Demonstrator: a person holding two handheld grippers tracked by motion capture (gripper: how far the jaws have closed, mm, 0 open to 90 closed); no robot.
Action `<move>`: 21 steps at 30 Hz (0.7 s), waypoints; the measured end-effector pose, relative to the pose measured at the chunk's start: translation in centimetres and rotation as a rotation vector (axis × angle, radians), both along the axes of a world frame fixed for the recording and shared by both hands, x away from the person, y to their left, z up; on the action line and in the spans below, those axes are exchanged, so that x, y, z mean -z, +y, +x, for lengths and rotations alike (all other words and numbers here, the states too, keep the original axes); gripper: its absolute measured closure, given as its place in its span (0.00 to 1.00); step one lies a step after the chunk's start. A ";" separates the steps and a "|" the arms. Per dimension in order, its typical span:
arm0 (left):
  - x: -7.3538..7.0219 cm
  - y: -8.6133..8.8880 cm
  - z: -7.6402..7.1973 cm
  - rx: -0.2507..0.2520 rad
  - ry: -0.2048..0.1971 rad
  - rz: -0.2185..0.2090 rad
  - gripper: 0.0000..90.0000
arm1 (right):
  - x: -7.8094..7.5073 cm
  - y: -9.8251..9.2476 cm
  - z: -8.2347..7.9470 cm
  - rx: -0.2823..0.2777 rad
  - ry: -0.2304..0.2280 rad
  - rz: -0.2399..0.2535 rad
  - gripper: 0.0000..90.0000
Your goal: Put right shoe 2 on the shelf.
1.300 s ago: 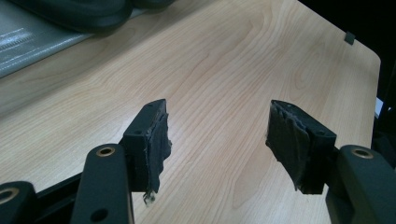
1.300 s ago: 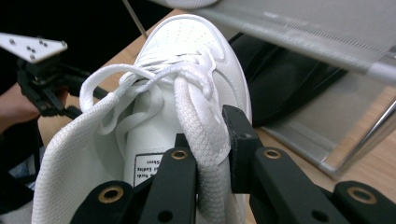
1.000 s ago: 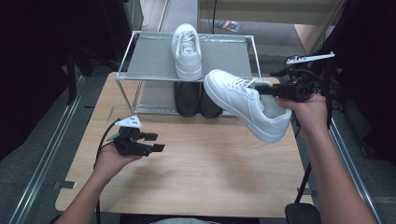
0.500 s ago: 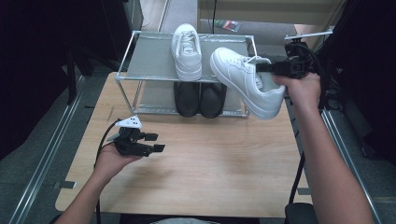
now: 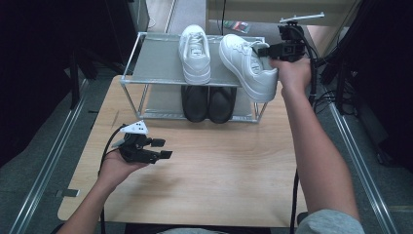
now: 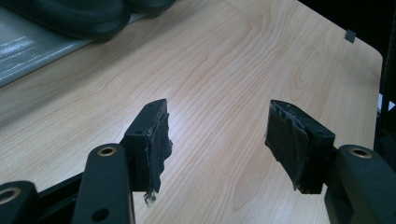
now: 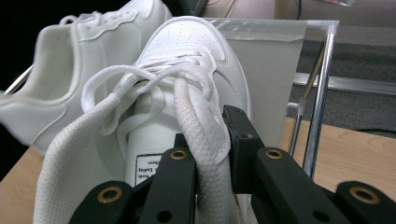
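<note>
While the wooden table (image 5: 219, 165) lies bare in front, the white shoe (image 5: 246, 66) hangs tilted over the shoe rack's (image 5: 156, 63) top shelf, beside its mate (image 5: 195, 51), collar pinched between the right gripper's (image 5: 267, 49) jaws. The left gripper (image 5: 163, 148) rests apart, jaws spread, holding nothing.

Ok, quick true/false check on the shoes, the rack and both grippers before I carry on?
1. The right gripper is clamped on the collar of a white sneaker. True.
2. That sneaker rests flat on the table. False: it is held up at the rack's top shelf, heel past the front edge.
3. The left gripper holds a black shoe. False: its jaws are open over bare table.
4. A second white sneaker lies on the top shelf. True.
5. The black shoes sit on the lower shelf. True.
</note>
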State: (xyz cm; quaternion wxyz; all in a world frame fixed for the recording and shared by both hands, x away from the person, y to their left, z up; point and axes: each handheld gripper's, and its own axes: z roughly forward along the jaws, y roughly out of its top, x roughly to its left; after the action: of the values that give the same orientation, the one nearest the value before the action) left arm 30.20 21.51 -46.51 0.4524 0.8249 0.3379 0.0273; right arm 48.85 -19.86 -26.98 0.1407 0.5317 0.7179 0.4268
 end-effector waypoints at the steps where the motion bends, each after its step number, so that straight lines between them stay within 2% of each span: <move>1: 0.0 -0.1 0.1 0.007 0.000 0.003 0.44 | 0.3 0.5 0.8 0.029 0.008 0.011 0.91; 5: 0.0 -0.3 0.2 0.017 -0.001 0.004 0.44 | 0.7 1.5 2.0 0.053 0.012 0.020 0.91; 8: 0.0 -0.5 0.3 0.031 -0.004 0.004 0.44 | 0.9 2.6 3.0 0.082 0.020 0.023 0.91; 9: 0.0 -0.6 0.3 0.035 -0.001 0.003 0.44 | 1.0 3.5 3.6 0.110 0.021 0.026 0.91; 10: 0.0 -0.7 0.3 0.037 0.000 0.007 0.44 | 1.0 3.5 3.6 0.110 0.021 0.026 0.91; 11: 0.0 -0.8 0.4 0.040 -0.003 0.008 0.44 | 1.0 4.5 4.2 0.135 0.014 0.015 0.91; 14: 0.0 -1.0 0.5 0.051 -0.006 0.004 0.44 | 1.0 5.4 4.7 0.138 0.005 -0.003 0.91; 15: 0.0 -1.1 0.6 0.059 -0.003 0.006 0.44 | 1.0 6.3 5.2 0.147 0.010 -0.014 0.91; 21: -0.1 -1.6 0.8 0.077 -0.012 0.006 0.45 | 1.4 8.4 6.3 0.200 0.028 -0.035 0.90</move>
State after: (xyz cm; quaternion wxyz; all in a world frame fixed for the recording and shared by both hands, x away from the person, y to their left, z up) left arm 31.03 19.93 -46.36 0.4527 0.8384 0.3031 0.0158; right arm 55.20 -11.47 -28.40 0.1817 0.6043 0.6704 0.3903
